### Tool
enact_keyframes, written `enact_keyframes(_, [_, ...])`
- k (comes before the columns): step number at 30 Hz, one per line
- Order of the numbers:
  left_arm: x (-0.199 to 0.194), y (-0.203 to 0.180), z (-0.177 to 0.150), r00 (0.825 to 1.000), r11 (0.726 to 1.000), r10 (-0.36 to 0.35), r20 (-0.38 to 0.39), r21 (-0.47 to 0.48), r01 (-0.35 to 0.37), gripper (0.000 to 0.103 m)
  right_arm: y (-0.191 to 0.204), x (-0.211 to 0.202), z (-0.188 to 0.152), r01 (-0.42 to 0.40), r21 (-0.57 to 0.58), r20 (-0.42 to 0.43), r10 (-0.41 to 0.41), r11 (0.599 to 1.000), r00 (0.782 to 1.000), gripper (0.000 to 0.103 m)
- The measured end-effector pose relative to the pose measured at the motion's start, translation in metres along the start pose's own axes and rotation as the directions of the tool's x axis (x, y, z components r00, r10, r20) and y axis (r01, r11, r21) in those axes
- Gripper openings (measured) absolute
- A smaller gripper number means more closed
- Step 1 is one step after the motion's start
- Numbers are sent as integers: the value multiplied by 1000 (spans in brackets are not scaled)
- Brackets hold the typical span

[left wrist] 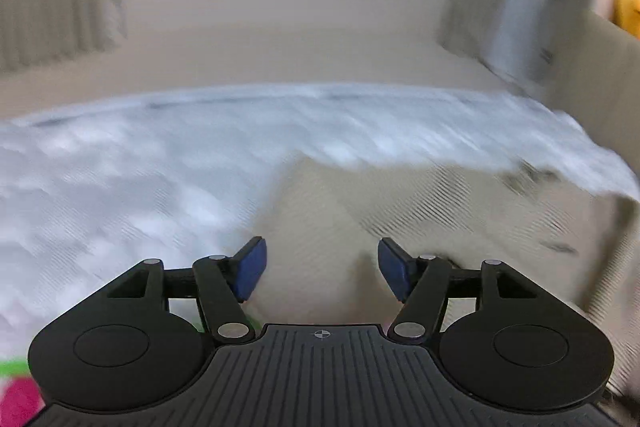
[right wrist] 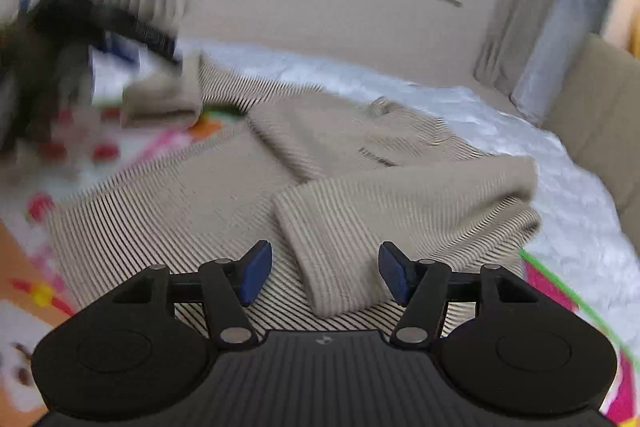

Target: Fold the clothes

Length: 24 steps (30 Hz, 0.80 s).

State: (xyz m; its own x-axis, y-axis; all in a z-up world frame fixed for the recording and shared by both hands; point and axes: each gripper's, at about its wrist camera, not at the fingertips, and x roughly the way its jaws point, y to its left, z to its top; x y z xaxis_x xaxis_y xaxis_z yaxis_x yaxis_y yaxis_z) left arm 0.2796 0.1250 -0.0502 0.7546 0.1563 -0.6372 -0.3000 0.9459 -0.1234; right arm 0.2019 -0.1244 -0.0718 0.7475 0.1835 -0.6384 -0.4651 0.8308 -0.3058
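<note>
Both grippers stand with their blue pads well apart and nothing pinched between them. Over on the right, the right gripper (right wrist: 325, 273) hangs low above a beige ribbed sweater (right wrist: 200, 203) spread flat on the bed, and one sleeve (right wrist: 384, 223) is folded back across the body so that its cuff end lies directly ahead of the open jaws, just under them, without either pad pressing on it. From that side the left gripper (right wrist: 120, 39) shows as a dark blur at the far upper left, beside the sweater's other sleeve (right wrist: 164, 95), which is bunched there; I cannot tell whether it touches. Seen from the left gripper (left wrist: 320, 267) itself, beige ribbed cloth fills the space ahead and to the right of the jaws. Under the sweater lie a white quilted cover (right wrist: 520, 131) and a bright patterned blanket (right wrist: 36, 291) in orange, pink and green.
</note>
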Motion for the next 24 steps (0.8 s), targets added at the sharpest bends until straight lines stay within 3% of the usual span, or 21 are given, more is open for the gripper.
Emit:
enact_keyframes(2, [0,17,5,999,997,14,31,-75,-12,73,1,13,2,51,-58,-19,-53,997,998,13])
enact_keyframes(4, [0,31,9,999,988,-19,46,-152,26,77,-24,14,10,97,-25,-15,-98,995,995,4])
enact_keyframes(6, [-1,36,13,994,974,-102,47,-196,109,83,-62,4,22,218,-5,22,-218,976,976,4])
enact_keyframes(9, [0,22,11,968,951,-249,14,-187,247,90,-149,-16,44,425,124,38,-433,896,901,4])
enact_keyframes(12, [0,-3,2,913,917,-395,-100,-103,385,95,-228,-40,57,566,265,16,-590,781,807,4])
enact_keyframes(14, [1,-21,-6,860,880,-472,-194,-48,472,95,-258,-49,61,583,323,-6,-614,745,789,3])
enact_keyframes(15, [3,-29,-13,844,871,-481,-236,-23,490,95,-267,-52,62,578,353,-13,-614,735,789,3])
enact_keyframes(17, [9,-40,-24,842,876,-457,-286,20,482,95,-275,-61,66,505,447,11,-568,739,823,3])
enact_keyframes(20, [15,-38,-22,871,899,-415,-262,32,437,95,-261,-56,81,377,506,77,-476,776,876,4])
enact_keyframes(24, [13,-15,-2,897,915,-403,-179,-47,402,95,-208,-32,121,219,447,166,-321,867,932,4])
